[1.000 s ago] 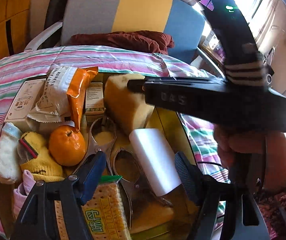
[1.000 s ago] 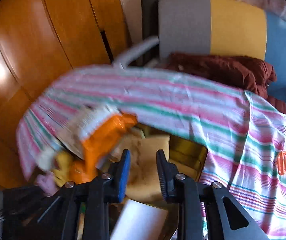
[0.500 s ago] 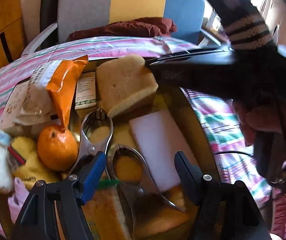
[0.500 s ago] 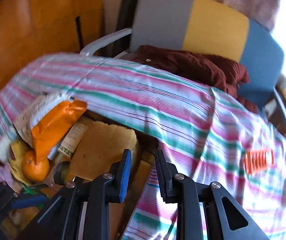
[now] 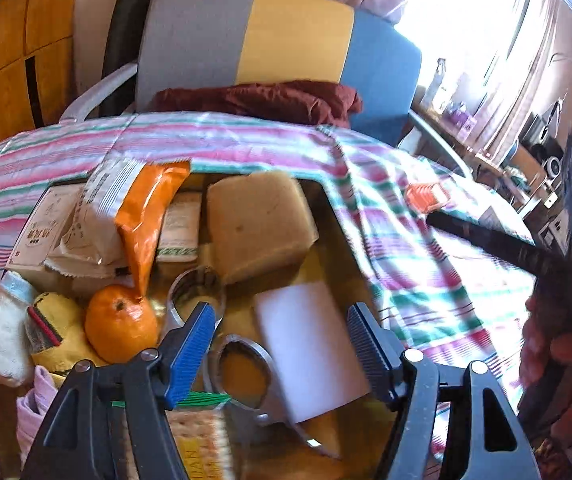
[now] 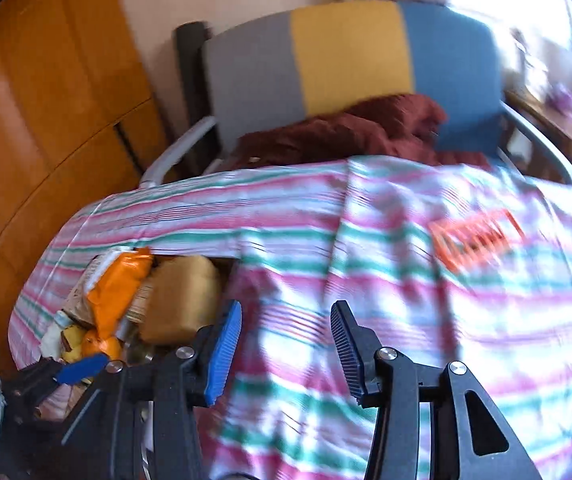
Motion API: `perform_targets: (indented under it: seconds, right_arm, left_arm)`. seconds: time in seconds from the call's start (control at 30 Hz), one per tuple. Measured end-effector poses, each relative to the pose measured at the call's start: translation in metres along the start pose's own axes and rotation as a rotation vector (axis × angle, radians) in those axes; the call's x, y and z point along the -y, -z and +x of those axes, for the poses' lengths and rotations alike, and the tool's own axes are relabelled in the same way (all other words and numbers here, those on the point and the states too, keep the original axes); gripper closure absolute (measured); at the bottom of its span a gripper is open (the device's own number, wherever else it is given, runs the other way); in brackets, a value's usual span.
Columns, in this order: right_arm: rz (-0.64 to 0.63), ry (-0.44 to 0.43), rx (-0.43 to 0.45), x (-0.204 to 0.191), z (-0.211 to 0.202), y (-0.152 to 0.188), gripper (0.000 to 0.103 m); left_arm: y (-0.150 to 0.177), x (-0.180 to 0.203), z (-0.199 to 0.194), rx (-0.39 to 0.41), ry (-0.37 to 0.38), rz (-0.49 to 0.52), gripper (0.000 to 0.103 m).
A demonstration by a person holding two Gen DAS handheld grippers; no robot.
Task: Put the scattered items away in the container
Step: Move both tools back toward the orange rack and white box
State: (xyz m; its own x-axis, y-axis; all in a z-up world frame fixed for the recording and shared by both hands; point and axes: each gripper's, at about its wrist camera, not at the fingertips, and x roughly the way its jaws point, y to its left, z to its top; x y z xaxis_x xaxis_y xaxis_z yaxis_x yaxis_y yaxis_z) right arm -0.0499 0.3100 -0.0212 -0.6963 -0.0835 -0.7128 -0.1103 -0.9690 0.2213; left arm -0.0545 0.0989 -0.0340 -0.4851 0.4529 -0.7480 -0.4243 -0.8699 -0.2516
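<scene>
Container: dark, yellow-lined container (image 5: 328, 216) sunk in the striped pink, green and white cloth (image 5: 406, 264), toward the cloth's left edge; crowded with things.
Sponge: tan block of sponge (image 5: 258, 220) tilted against the container's far side.
Snack bag: orange and white crinkled snack bag (image 5: 134, 208) leaning over the far left corner, on top of a flat white carton (image 5: 42, 224).
Fruit: round orange tangerine (image 5: 120, 322) just below the bag's tip.
Socks: white sock (image 5: 4, 340) and yellow sock (image 5: 60, 328) at the left rim.
White block: smooth white rectangular block (image 5: 310, 344) in the near right part, beside two shiny metal rings (image 5: 242, 372).
Crackers: cracker packet with a green edge (image 5: 198, 440) at the near rim.
Loose item: orange slotted plastic piece (image 6: 476, 240) lying on the cloth near its right edge, well apart from the container; blurred.
Left gripper: left gripper (image 5: 282, 350) hangs over the container's near side, jaws wide apart, gripping nothing.
Right gripper: right gripper (image 6: 286, 346) over bare cloth to the right of the container, jaws opening, nothing between them.
Background: grey, yellow and blue padded chair (image 6: 350, 68) with a dark red cloth (image 6: 346, 132) on its seat, beyond the far edge.
</scene>
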Motion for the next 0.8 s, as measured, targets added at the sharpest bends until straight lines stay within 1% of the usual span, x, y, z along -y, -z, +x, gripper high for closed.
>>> perform_targets:
  seconds: [0.03, 0.07, 0.13, 0.23, 0.3, 0.37, 0.4, 0.47, 0.5, 0.53, 0.67, 0.73, 0.8]
  right_arm:
    - [0.027, 0.014, -0.008, 0.012, -0.003, 0.006, 0.050]
    - [0.055, 0.026, -0.014, 0.022, -0.006, 0.011, 0.049]
    - [0.128, 0.040, -0.035, 0.046, -0.011, 0.025, 0.044]
    - [0.210, 0.060, -0.062, 0.076, -0.015, 0.042, 0.041]
    - [0.240, 0.079, -0.065, 0.094, -0.019, 0.050, 0.039]
    - [0.242, 0.111, -0.060, 0.112, -0.025, 0.055, 0.039]
    - [0.235, 0.144, -0.047, 0.124, -0.029, 0.054, 0.038]
    - [0.238, 0.225, -0.018, 0.152, -0.035, 0.047, 0.031]
    - [0.251, 0.266, -0.001, 0.169, -0.038, 0.044, 0.025]
    - [0.275, 0.307, 0.021, 0.191, -0.042, 0.038, 0.024]
    - [0.360, 0.428, 0.064, 0.261, -0.052, 0.017, 0.024]
    - [0.379, 0.489, 0.076, 0.288, -0.054, 0.007, 0.024]
    - [0.386, 0.524, 0.076, 0.310, -0.053, -0.002, 0.024]
  left_arm:
    - [-0.001, 0.005, 0.001, 0.007, 0.015, 0.003, 0.032]
    - [-0.003, 0.010, 0.003, 0.011, 0.034, 0.008, 0.030]
    - [-0.003, 0.026, 0.006, 0.003, 0.073, 0.038, 0.029]
    - [-0.003, 0.050, 0.007, -0.005, 0.106, 0.100, 0.029]
    - [-0.004, 0.067, 0.009, -0.008, 0.135, 0.144, 0.029]
    - [-0.004, 0.083, 0.011, -0.009, 0.161, 0.186, 0.029]
    - [-0.003, 0.091, 0.013, -0.015, 0.172, 0.208, 0.029]
    - [0.000, 0.104, 0.016, -0.025, 0.187, 0.240, 0.029]
    - [0.001, 0.110, 0.018, -0.031, 0.194, 0.255, 0.029]
    - [0.003, 0.115, 0.019, -0.038, 0.198, 0.269, 0.029]
    - [0.008, 0.127, 0.024, -0.060, 0.199, 0.305, 0.029]
    - [0.009, 0.129, 0.024, -0.063, 0.195, 0.309, 0.029]
    - [0.008, 0.128, 0.024, -0.066, 0.191, 0.303, 0.029]
